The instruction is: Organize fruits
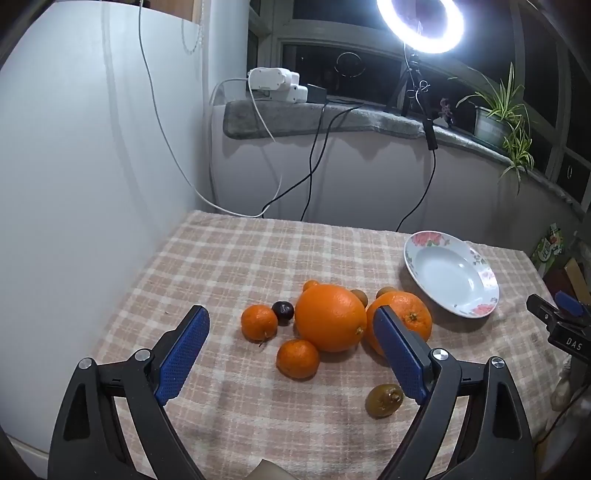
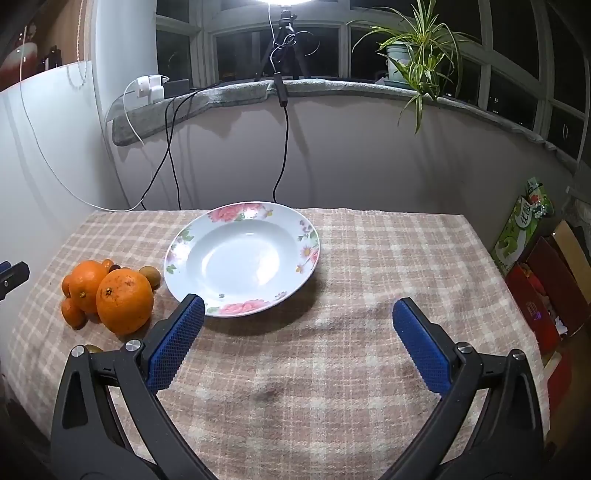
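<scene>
A cluster of round orange citrus fruits (image 1: pixel 330 317) sits mid-cloth toward the table's left edge, just beside the flower-rimmed white plate (image 2: pixel 242 258), while the left gripper (image 1: pixel 291 345) and right gripper (image 2: pixel 297 339) hover spread wide, holding nothing

Clustered fruits (image 1: pixel 330 318) beside empty floral plate (image 1: pixel 428 266)

Home room, checked tablecloth (image 2: pixel 369 258), windowsill spider plant (image 2: pixel 417 48), ring light (image 1: pixel 421 22)
</scene>
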### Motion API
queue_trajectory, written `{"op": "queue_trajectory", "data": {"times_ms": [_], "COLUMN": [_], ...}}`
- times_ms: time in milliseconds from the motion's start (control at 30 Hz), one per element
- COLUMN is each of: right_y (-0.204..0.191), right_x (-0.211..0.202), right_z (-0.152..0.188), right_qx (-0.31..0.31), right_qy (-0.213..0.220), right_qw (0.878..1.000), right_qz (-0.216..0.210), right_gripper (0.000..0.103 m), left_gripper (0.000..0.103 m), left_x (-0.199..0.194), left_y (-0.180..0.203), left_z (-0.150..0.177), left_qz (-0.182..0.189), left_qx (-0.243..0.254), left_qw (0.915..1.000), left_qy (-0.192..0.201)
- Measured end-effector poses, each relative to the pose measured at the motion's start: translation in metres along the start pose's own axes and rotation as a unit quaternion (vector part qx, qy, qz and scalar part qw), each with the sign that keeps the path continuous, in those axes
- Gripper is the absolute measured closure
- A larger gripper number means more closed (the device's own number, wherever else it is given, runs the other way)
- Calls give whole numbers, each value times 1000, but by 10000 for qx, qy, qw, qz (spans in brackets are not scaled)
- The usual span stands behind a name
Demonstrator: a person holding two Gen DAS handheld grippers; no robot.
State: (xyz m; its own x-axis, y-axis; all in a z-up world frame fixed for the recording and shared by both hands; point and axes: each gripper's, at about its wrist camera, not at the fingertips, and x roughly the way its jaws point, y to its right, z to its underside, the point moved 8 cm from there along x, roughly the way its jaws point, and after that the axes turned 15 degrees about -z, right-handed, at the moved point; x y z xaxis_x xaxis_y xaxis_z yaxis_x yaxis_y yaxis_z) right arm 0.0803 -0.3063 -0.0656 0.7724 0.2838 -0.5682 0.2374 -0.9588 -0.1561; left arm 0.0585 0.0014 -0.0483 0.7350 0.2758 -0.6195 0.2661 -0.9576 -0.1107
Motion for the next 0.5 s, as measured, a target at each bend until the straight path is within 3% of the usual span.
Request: {"op": "queue_trajectory", "data": {"times_ms": [500], "right_y": [-2], "right_x": [1], "right_z": [-1], "right_qx": [66], "right_qy": [-17], "right_qw": [9999], "right_qz": [-79], "right_gripper": [0], "left_gripper": [12], "left_x": [-1], "left_y": [3], "left_z": [-4], "left_qz": [65], "left_qx": [6], "left_qw": [9999], "left_qy": [86]}}
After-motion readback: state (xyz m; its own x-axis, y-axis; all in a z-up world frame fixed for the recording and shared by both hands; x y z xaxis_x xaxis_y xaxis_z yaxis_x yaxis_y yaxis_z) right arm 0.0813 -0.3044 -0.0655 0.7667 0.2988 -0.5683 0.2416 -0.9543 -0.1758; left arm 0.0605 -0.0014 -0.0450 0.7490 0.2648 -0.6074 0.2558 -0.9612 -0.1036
